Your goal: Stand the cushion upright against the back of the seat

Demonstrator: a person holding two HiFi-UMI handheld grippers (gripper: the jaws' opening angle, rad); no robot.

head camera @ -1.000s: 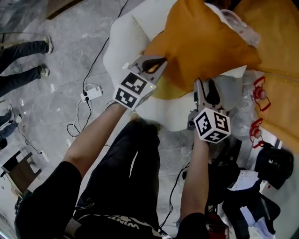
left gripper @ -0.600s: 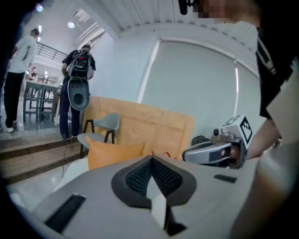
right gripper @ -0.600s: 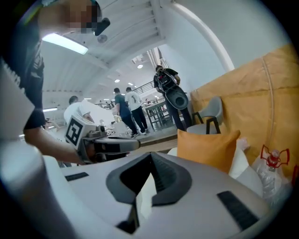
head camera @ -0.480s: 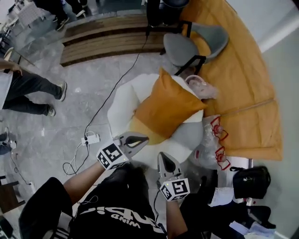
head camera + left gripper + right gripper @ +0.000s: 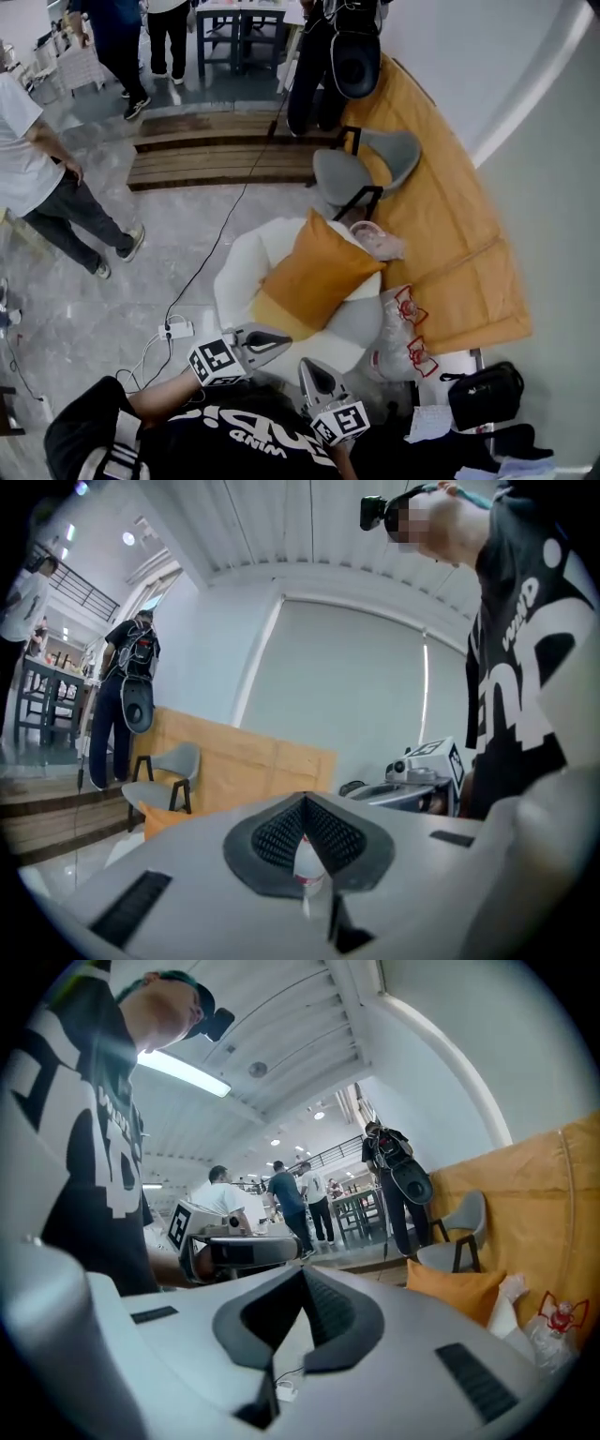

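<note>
Orange cushion (image 5: 314, 272) in white seat (image 5: 234, 274)

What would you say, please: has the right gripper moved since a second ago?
Yes. The right gripper has drawn back from the cushion to the white seat's front edge.

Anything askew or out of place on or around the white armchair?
The orange cushion leans in the white armchair turned cornerwise, so it looks tilted rather than square. Clear plastic bags with red handles are heaped against the chair's side. The left gripper and right gripper are shut and empty.
</note>
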